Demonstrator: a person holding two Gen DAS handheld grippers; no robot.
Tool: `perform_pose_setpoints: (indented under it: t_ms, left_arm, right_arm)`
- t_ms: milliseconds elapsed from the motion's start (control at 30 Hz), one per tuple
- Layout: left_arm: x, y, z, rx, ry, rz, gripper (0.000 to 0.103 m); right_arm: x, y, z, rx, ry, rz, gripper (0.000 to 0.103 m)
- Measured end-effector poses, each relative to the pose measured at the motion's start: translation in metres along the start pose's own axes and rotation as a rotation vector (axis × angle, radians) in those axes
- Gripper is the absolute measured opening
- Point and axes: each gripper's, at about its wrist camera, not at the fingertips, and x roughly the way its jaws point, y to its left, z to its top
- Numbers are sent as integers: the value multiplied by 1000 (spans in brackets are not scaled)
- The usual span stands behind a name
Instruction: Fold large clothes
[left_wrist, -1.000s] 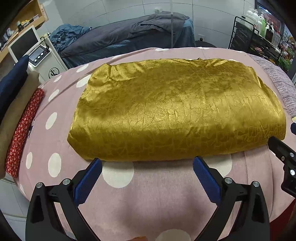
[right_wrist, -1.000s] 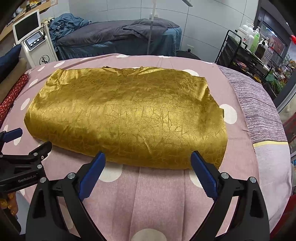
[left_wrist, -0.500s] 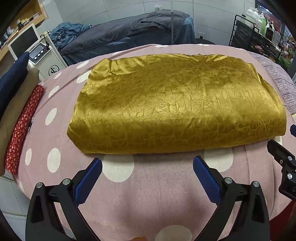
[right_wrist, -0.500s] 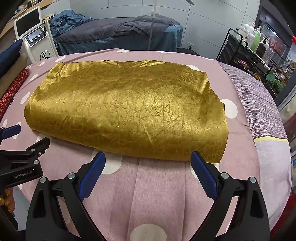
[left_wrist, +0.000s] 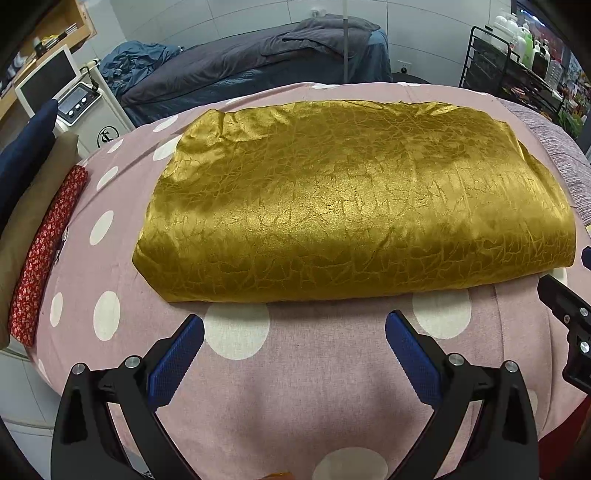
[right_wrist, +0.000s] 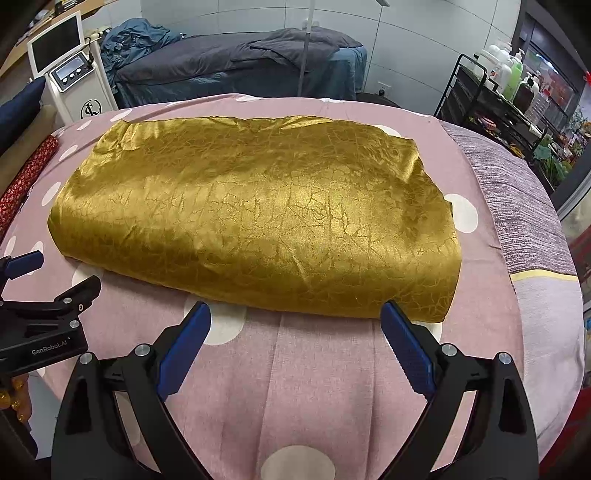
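Left wrist view shows the gold cloth (left_wrist: 351, 199) lying folded into a long, thick rectangle on a pink sheet (left_wrist: 303, 387) with white dots. Its folded edge faces the camera and its far edge runs along the back of the sheet. The left gripper (left_wrist: 294, 354) hangs just short of that near edge, jaws spread wide and holding nothing, blue pads (left_wrist: 177, 360) over bare sheet. At the right margin the black tip of the right gripper (left_wrist: 565, 306) shows beside the cloth's right end. Along the left side of the sheet lie a red floral roll (left_wrist: 44, 254), a tan roll (left_wrist: 33, 199) and a navy one (left_wrist: 22, 166), side by side. Behind stand a white machine with a screen (left_wrist: 77, 107), a massage bed under a grey blanket (left_wrist: 258, 62), and a black rack of bottles (left_wrist: 517, 62).

Right wrist view has the same cloth (right_wrist: 258, 214) seen from nearer its right end, its near right corner just beyond the right pad. The right gripper (right_wrist: 295, 349) also has its jaws spread wide, empty, above the sheet (right_wrist: 314, 387). The left gripper (right_wrist: 48, 314) sits at the left margin, close to the cloth's near left corner, not touching it. A grey striped cover (right_wrist: 517, 206) lies over the sheet's right side.
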Motion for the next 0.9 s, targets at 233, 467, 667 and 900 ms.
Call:
perform_pose_setpoints:
  t_ms: [233,467,667,900]
  left_arm:
    - [0,0,0,1,-2,1,96]
    - [-3,-1,0,17,-32,2,96]
    - [-10,1,4,8,-56,1,96]
    - [-13,2,6,6,-60,-11,96]
  right_arm:
    - [0,0,0,0,-2,2,92]
    - [1,0,0,0,2,3,92]
    - [0,1,0,-4,-1,3,92]
    - [-1,2,1,-9,-3,3,92]
